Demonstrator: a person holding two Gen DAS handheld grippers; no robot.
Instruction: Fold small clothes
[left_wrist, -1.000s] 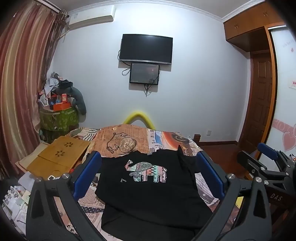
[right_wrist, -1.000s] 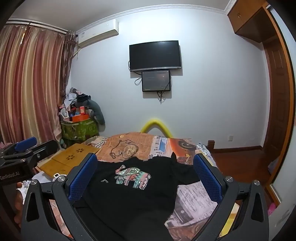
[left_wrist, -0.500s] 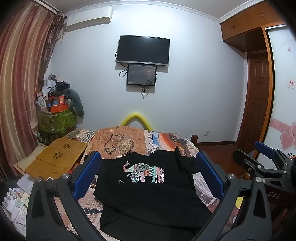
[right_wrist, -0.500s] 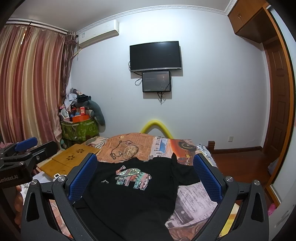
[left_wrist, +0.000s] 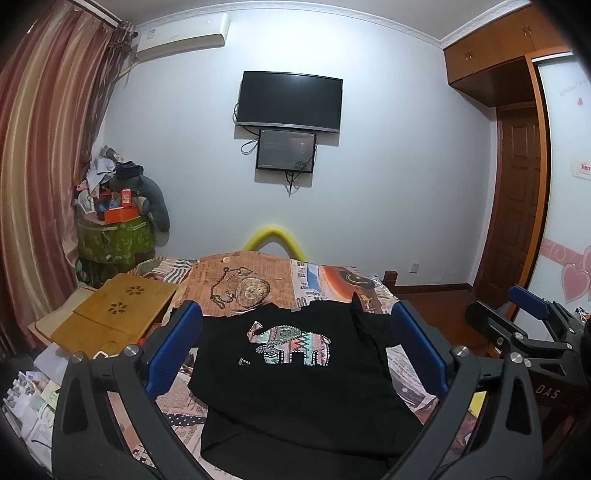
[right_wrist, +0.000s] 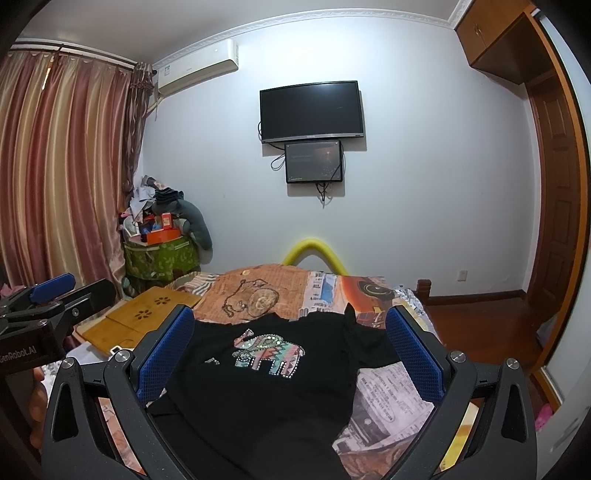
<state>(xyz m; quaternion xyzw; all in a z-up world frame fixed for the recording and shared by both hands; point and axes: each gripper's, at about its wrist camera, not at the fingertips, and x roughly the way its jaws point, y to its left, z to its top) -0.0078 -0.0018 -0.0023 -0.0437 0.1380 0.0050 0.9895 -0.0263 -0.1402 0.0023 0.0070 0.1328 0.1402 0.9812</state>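
1. Bedroom scene: a bed (left_wrist: 410, 391) with a newspaper-print cover runs away from both cameras toward a white wall with a TV (left_wrist: 290, 100) on it, and a bamboo lap desk (left_wrist: 114, 319) sits off to the left.
2. A black t-shirt (left_wrist: 295, 387) with an elephant print (left_wrist: 290, 343) is spread flat on the bed, print facing up.
3. Its long axis runs straight away from the grippers: neckline at the far end, hem nearest, so it points at the wall.
4. Left gripper (left_wrist: 295, 354) and right gripper (right_wrist: 290, 354) both hang above the near end with fingers spread wide, holding nothing.
5. The shirt lies ahead of and below both; in each view the fingers roughly bracket its body.
6. A sleeve (right_wrist: 373, 339) bunches up on the right, so the right gripper looks closer to that one.
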